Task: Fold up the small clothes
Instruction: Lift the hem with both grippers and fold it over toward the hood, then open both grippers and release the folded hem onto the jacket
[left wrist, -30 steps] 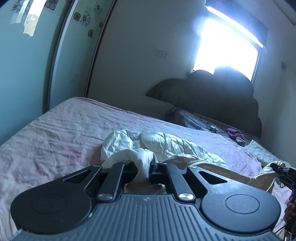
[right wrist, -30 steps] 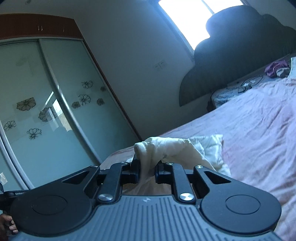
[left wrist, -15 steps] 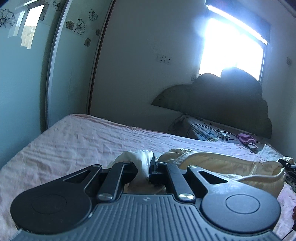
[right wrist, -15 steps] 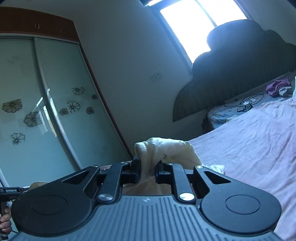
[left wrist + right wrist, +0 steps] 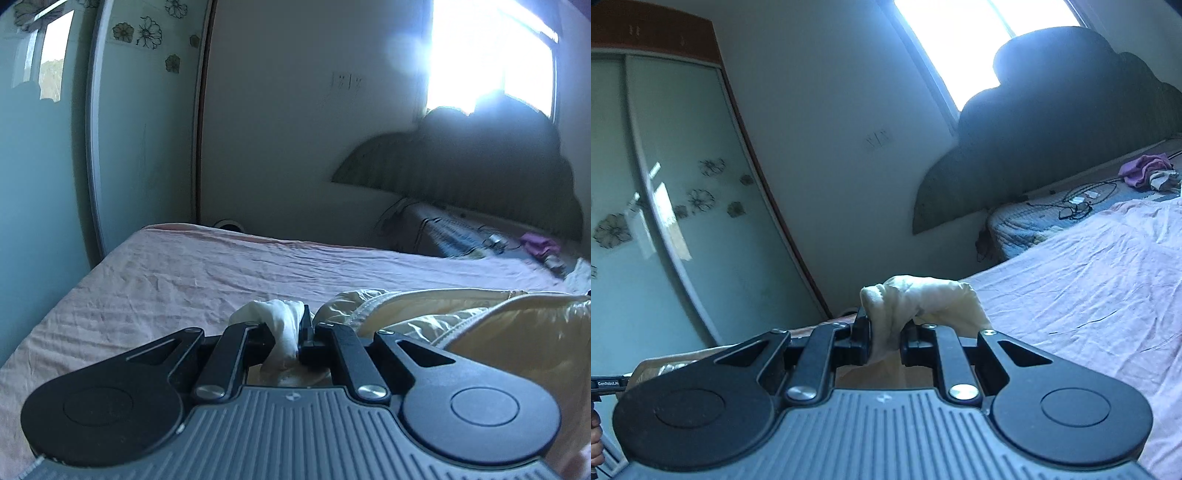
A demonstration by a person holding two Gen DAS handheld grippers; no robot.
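While one cream garment (image 5: 461,321) hangs stretched above the pink bed (image 5: 221,273) | two grippers: left hand-held gripper (image 5: 301,341) pinching one end | right hand-held gripper (image 5: 886,338) pinching the other

The cream garment (image 5: 480,317) is thin, soft cloth, crumpled where it bunches, with a slight sheen on its broad folds. The bed sheet (image 5: 207,280) is matt pink cotton-like cloth, creased all over. Both the left gripper (image 5: 301,334) and the right gripper (image 5: 886,338) are matt black plastic with a ribbed grey base and small shiny metal screws. The wardrobe doors (image 5: 665,206) look like glossy frosted glass printed with flowers, topped by reddish wood. The headboard (image 5: 1052,129) is dark, ribbed upholstery, matt. The wall (image 5: 280,140) is smooth, flat paint
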